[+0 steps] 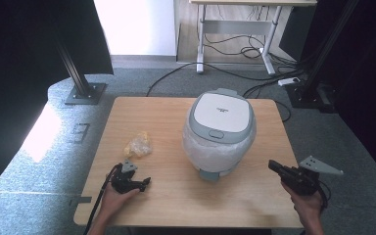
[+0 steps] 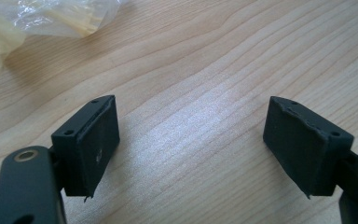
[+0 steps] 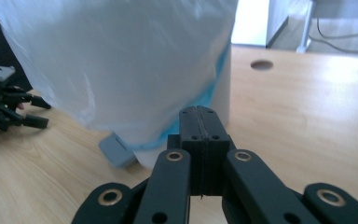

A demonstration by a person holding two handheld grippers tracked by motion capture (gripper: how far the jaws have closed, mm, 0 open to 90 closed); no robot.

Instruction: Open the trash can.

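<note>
Rice cooker (image 1: 220, 131) sits mid-table (image 1: 152, 112), lid down, body wrapped in clear plastic film (image 3: 121, 70). Right gripper (image 1: 277, 167) is at the near right, well apart from the cooker, pointing toward it; jaws pressed flat together, nothing between them. Left gripper (image 1: 146, 183) rests low over the near left of the table, jaws spread wide over bare wood, empty. Crumpled yellowish bag (image 1: 138, 145) lies just beyond it, left of the cooker, not touching either.
</note>
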